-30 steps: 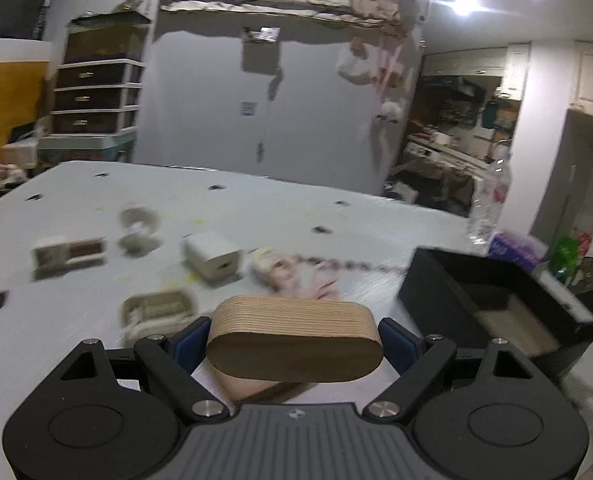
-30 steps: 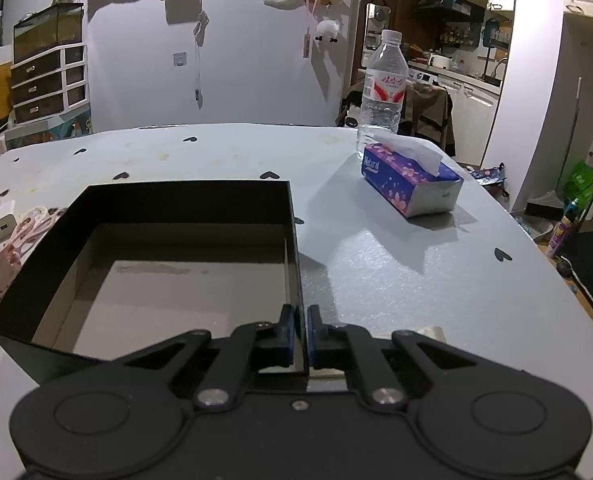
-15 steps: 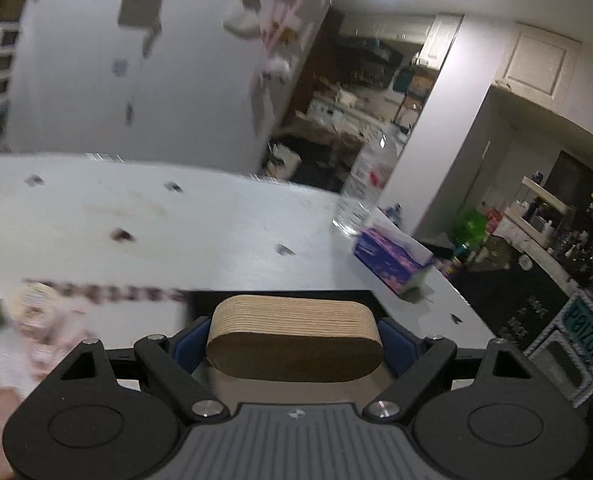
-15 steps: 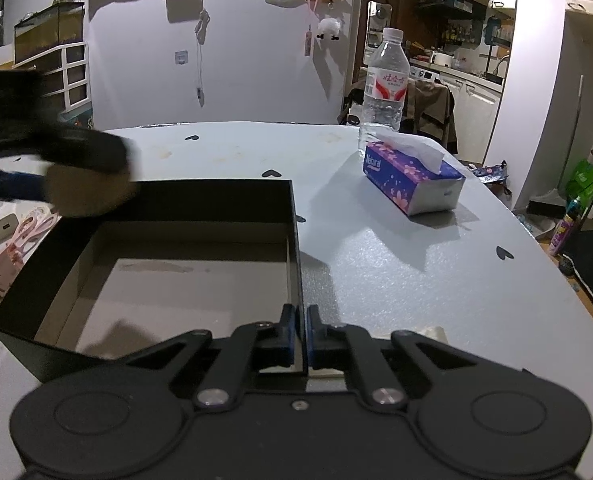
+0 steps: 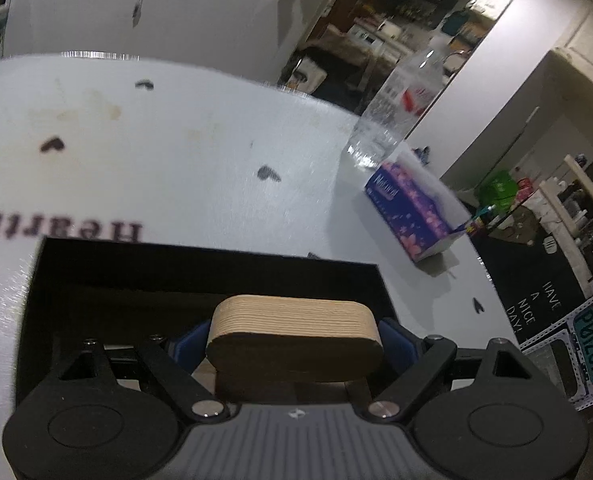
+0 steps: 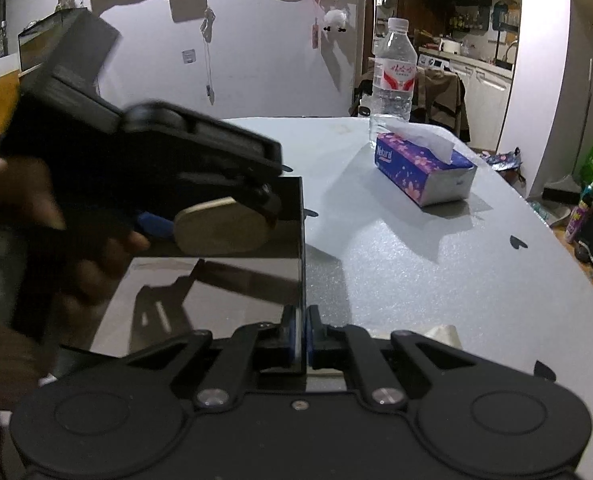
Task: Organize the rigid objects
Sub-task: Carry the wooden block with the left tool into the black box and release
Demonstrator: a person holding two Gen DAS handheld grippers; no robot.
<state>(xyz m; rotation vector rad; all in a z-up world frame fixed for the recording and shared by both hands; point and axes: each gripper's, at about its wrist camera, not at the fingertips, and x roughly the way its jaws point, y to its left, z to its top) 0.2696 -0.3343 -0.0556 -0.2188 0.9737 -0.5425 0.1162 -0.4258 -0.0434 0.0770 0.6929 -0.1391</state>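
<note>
right gripper [image 6: 301, 340] is clamped shut on the black box [image 6: 301, 240] wall, i'd guess to steady it. left gripper [image 5: 294, 334] is closed on the wooden block [image 5: 292, 330], held over the box interior. block's long axis runs crosswise between the fingers, though it's blurry in the right view.

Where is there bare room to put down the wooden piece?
The floor of the open black cardboard box shows bare beneath the oval layered wooden block held by the left tongs. Bare tabletop lies between box and purple tissue box. The near wall is crowded: right tongs clamp it.
</note>
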